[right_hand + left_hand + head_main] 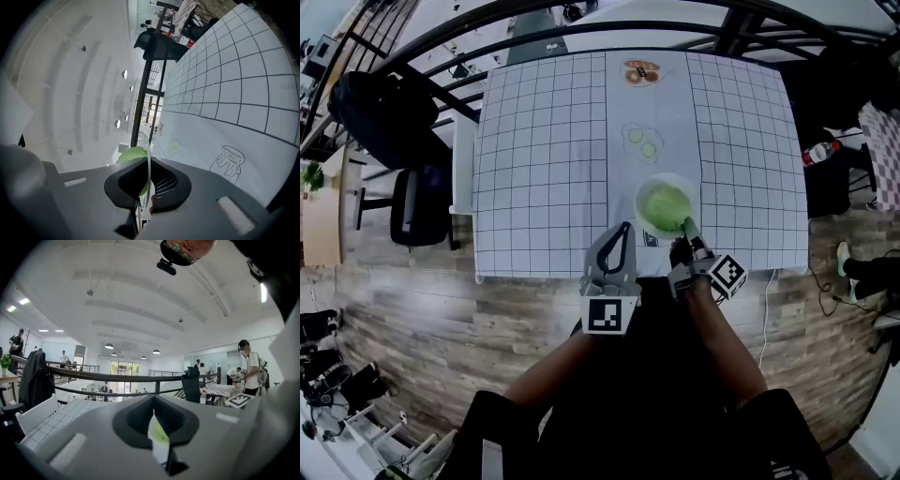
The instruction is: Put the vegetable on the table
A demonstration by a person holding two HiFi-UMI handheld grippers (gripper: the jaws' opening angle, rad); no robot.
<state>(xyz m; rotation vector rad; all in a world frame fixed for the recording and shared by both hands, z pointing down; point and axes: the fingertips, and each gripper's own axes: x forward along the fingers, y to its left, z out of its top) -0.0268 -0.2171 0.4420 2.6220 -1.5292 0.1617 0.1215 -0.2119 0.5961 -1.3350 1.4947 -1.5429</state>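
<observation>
nearest the person, the left gripper (619, 239) hangs at the near edge of the surface (544, 159), tilted up toward the room. its fingers are together, with only a pale, green-tinged sliver in the seam that i cannot identify. just to its right, the right gripper (687, 226) has its fingers clamped on the thin near rim of a white plate (639, 199). the vegetable (664, 204), a green leaf, lies in that plate over the near middle of the surface. whether the plate rests on the cloth or hangs just above it i cannot tell.

the step in hand looks like setting the plate down. to do it well, keep the plate level so the leaf does not slide, and lower it until the base sits flat. only then part the fingers and draw back along the rim rather than upward, which could tip it.

a jar drawing (228, 161) is printed beside the plate. further on come cucumber-slice outlines (642, 142), and near the far edge a printed picture (642, 72). these are flat prints and should not hinder anything. the left gripper is the nearest solid thing, so it is best kept aside. off the surface, a chair (414, 208) stands to the left and a bottle (817, 152) to the right.
</observation>
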